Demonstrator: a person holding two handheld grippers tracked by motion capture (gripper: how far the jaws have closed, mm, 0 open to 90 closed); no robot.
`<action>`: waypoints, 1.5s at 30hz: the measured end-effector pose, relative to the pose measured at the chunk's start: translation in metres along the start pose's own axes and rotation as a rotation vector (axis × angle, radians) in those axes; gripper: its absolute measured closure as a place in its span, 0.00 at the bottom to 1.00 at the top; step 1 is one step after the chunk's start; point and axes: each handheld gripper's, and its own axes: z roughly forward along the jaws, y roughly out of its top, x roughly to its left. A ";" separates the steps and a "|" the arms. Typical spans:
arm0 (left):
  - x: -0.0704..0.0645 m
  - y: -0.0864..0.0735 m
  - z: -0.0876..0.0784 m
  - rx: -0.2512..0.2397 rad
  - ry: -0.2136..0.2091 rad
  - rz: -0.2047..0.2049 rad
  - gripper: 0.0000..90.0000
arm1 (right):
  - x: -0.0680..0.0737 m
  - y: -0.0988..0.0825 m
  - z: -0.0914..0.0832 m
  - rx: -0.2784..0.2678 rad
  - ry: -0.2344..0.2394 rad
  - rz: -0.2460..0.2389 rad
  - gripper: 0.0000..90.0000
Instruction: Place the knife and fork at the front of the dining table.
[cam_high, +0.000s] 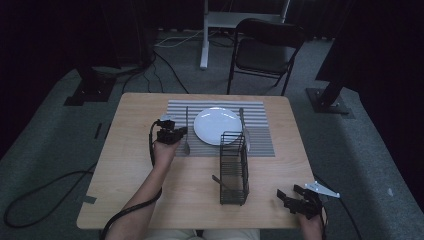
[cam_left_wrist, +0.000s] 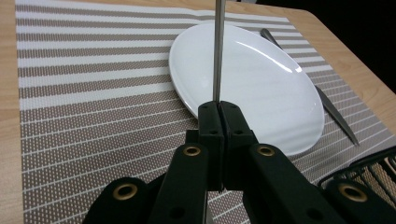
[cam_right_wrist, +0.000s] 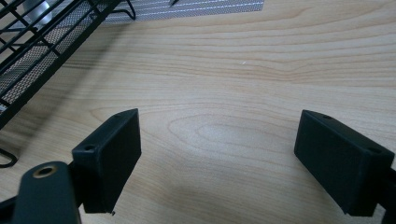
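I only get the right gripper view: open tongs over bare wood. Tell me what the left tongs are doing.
Observer: The left tongs are shut on a slim metal utensil handle beside the white plate.
Operator: Say what lies on the plate's far side.
Observer: A knife, flat on the striped placemat.
Operator: Report what's in the wire rack at my edge.
Observer: The rack holds one piece of cutlery, its end poking out the left side.
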 end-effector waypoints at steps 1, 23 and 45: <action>0.002 0.000 0.002 -0.002 -0.005 -0.008 0.99 | 0.000 0.000 0.000 0.000 0.000 0.000 0.16; 0.028 -0.002 0.039 0.054 0.054 -0.122 1.00 | -0.001 0.000 -0.001 -0.008 0.009 0.009 0.16; 0.023 -0.040 0.000 0.129 0.057 -0.021 1.00 | 0.000 0.000 0.000 -0.003 0.005 0.000 0.16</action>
